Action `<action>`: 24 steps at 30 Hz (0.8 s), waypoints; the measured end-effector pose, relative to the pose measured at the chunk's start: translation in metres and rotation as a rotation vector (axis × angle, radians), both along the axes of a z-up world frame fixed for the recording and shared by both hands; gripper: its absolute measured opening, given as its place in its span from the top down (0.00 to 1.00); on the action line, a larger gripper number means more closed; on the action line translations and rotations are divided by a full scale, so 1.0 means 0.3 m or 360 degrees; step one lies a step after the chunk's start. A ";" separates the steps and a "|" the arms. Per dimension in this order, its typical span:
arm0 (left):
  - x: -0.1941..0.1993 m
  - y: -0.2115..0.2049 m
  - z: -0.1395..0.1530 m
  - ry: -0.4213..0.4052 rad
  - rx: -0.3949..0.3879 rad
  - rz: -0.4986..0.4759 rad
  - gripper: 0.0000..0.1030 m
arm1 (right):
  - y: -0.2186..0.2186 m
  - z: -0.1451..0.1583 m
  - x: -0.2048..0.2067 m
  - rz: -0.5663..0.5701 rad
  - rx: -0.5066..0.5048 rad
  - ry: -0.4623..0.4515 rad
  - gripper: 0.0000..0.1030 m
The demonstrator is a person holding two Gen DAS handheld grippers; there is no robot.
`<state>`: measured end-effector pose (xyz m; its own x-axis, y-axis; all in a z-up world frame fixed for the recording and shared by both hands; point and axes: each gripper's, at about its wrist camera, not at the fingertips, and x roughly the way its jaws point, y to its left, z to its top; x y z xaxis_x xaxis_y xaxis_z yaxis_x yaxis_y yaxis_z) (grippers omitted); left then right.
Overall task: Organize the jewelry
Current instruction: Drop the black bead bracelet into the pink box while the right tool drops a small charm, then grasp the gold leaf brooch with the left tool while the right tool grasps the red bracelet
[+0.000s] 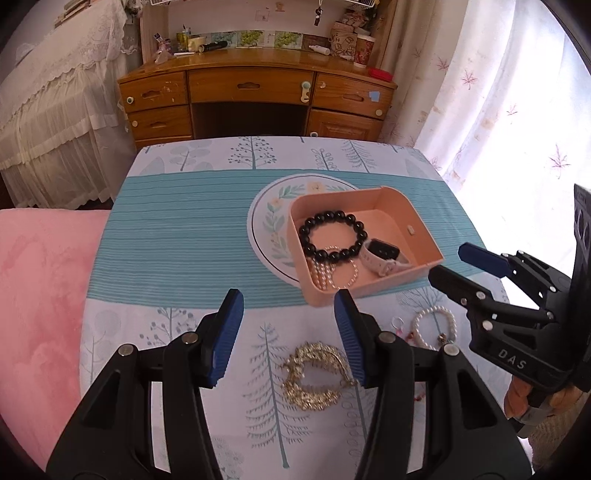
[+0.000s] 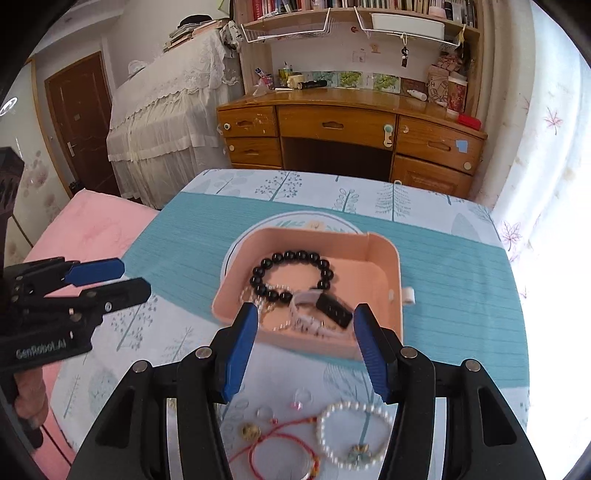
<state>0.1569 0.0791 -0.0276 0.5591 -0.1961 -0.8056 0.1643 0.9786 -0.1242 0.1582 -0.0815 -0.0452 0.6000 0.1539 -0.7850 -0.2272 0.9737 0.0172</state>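
the ornate gold filigree necklace (image 1: 318, 376) lies on the tree-print cloth just below the left gripper (image 1: 289, 338), its curl running across the released, empty jaws. the right gripper (image 2: 306, 352), also released and empty, hangs nearer the white pearl bracelet (image 2: 355, 435), short of the pink plastic tray (image 2: 388, 266).

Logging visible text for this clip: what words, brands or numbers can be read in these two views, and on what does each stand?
"DAS" – on the black plastic body of the right gripper, seen from the left wrist view.
"GenRobot.AI" – on the black body of the left gripper, seen from the right wrist view, slightly blurred.
Book spines on the wooden shelf: too small to read.
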 end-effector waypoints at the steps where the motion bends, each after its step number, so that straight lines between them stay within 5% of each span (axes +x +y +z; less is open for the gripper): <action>1: -0.010 -0.002 -0.001 0.0008 0.0004 -0.0005 0.53 | -0.010 0.006 -0.032 -0.0004 0.0002 0.0003 0.47; 15: -0.146 0.006 -0.159 0.0164 0.0073 -0.0069 0.53 | -0.141 -0.103 -0.427 -0.0143 0.0120 0.0286 0.47; 24: -0.116 -0.008 -0.287 0.0310 0.0059 -0.0139 0.53 | -0.196 -0.281 -0.482 -0.0274 0.0193 0.0592 0.56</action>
